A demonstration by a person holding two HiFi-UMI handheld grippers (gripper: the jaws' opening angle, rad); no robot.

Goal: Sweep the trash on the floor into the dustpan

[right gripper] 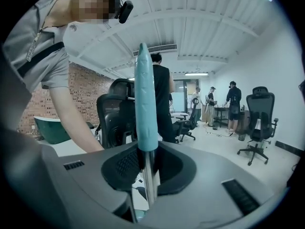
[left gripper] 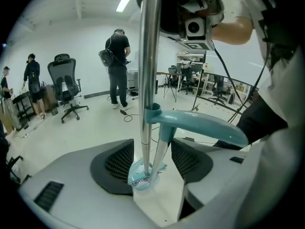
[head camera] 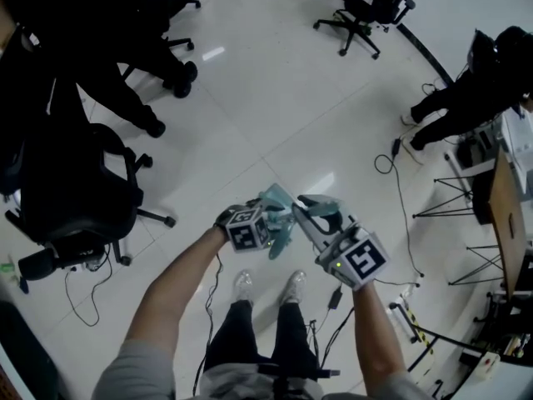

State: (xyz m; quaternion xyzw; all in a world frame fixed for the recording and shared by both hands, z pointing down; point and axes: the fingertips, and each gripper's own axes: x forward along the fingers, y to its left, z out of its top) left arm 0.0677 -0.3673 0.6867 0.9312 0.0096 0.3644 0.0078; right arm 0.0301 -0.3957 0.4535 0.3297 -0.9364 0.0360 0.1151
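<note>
I hold a broom and dustpan set upright in front of me. Its metal pole (left gripper: 148, 80) runs between the jaws of my left gripper (left gripper: 152, 162), which stand wide open and do not touch it. A teal dustpan handle (left gripper: 205, 126) clips onto that pole, and the teal brush head (left gripper: 143, 178) rests on the floor below. Higher on the pole, my right gripper (right gripper: 148, 168) is shut on the metal shaft (right gripper: 150, 185) just under the teal grip (right gripper: 145, 104). From above, the left gripper (head camera: 273, 225) and right gripper (head camera: 315, 217) sit close together around the teal parts (head camera: 321, 207).
Black office chairs stand at the left (head camera: 79, 190) and far back (head camera: 371, 2). A person (head camera: 466, 98) stands at the right by a desk (head camera: 504, 215) and tripods. A cable (head camera: 400, 207) trails over the white floor. My feet (head camera: 268, 286) are right below the grippers.
</note>
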